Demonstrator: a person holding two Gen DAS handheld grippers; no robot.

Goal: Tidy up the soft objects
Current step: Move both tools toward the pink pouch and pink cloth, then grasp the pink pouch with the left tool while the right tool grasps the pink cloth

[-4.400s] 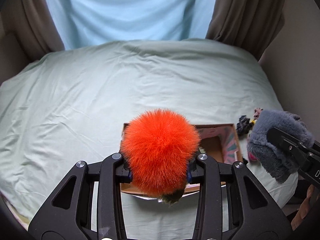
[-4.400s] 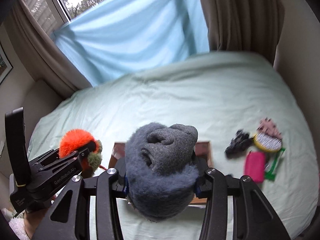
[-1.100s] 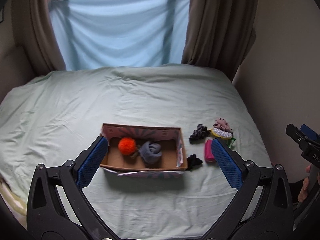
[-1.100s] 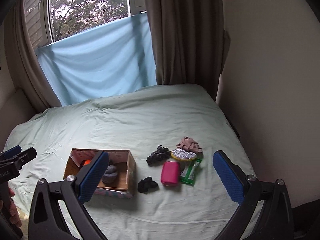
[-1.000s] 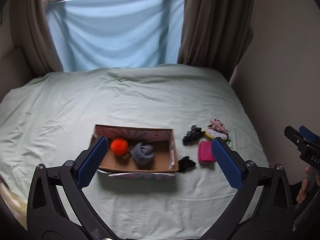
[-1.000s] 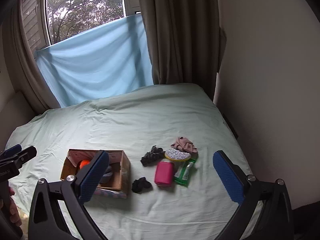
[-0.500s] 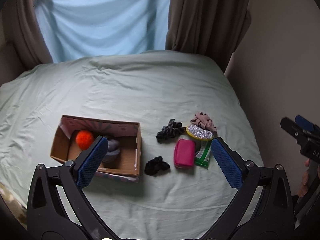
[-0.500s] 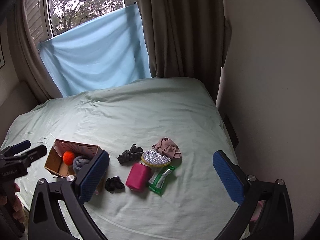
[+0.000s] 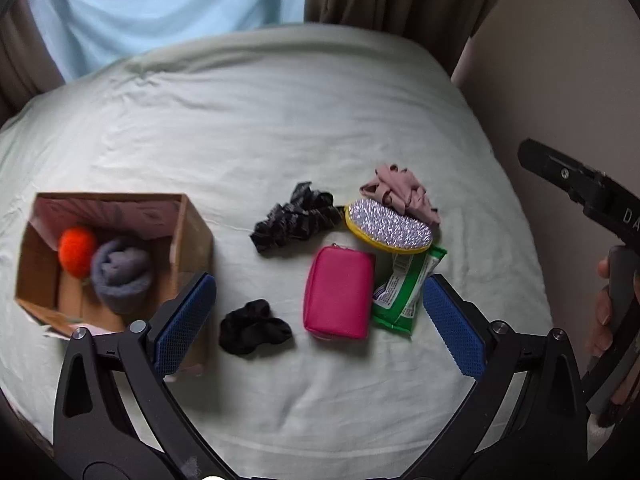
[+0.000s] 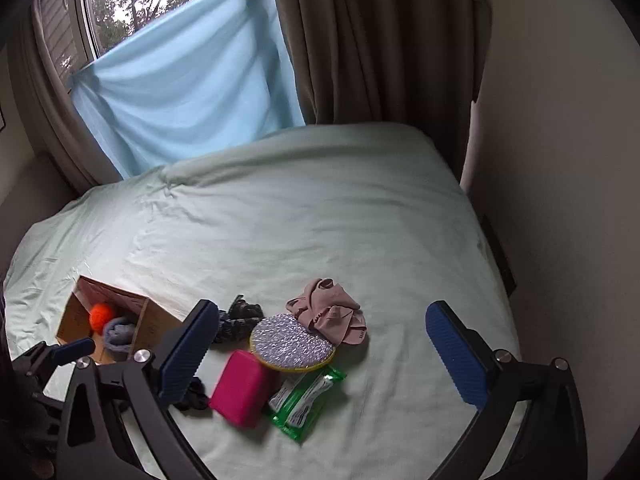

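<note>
A cardboard box (image 9: 192,228) (image 10: 150,320) on the bed holds an orange pom-pom (image 9: 76,250) (image 10: 102,316) and a grey fuzzy sock (image 9: 122,276) (image 10: 118,334). Right of it lie a black scrunchie (image 9: 254,328), a dark patterned scrunchie (image 9: 294,220) (image 10: 236,322) and a pink cloth piece (image 9: 400,192) (image 10: 328,312). My left gripper (image 9: 318,322) is open and empty above the pink pouch (image 9: 338,292) (image 10: 240,388). My right gripper (image 10: 322,356) is open and empty above the same pile.
A glittery round yellow-rimmed object (image 9: 388,226) (image 10: 292,342) and a green wipes pack (image 9: 404,292) (image 10: 306,398) lie beside the pouch. The pale green bed (image 9: 280,100) meets a wall on the right. Curtains and a blue cloth hang behind.
Both grippers let go of the pom-pom and the sock, which now lie in the box. Both have since moved right and closer, over the pile of loose items.
</note>
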